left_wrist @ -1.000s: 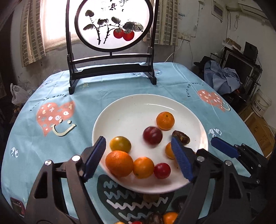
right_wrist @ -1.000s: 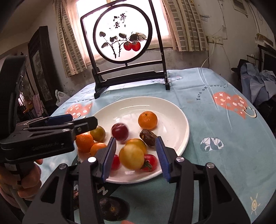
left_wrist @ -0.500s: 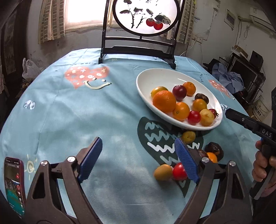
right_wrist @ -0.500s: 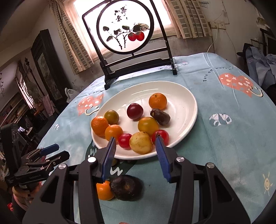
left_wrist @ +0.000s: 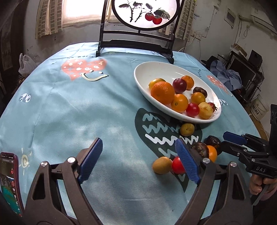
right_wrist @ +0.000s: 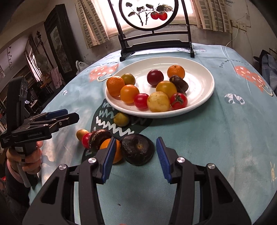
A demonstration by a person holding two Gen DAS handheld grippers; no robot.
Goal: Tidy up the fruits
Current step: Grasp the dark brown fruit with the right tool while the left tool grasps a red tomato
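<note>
A white plate [right_wrist: 204,97] [left_wrist: 143,83] holds several fruits: oranges, tomatoes, a yellow fruit and a dark one. Loose fruit lies on the cloth in front of it: a yellow-green fruit [right_wrist: 121,119], a kiwi [left_wrist: 161,165], a red tomato [left_wrist: 177,165], a small orange [right_wrist: 106,144] and two dark brown fruits [right_wrist: 137,151] [right_wrist: 99,137]. My right gripper [right_wrist: 135,158] is open and empty, its jaws either side of the larger dark fruit. My left gripper [left_wrist: 139,160] is open and empty over bare cloth, left of the kiwi.
A round table with a blue patterned cloth [left_wrist: 69,107]. A black-framed painted screen [right_wrist: 147,15] stands behind the plate. A phone [left_wrist: 8,181] lies at the left edge. Clutter and shelves stand beyond the table's right side [left_wrist: 242,72].
Both grippers have pulled back from the plate toward the near edge. The right gripper has let go of the yellow fruit, which now rests on the plate. The left gripper swung left.
</note>
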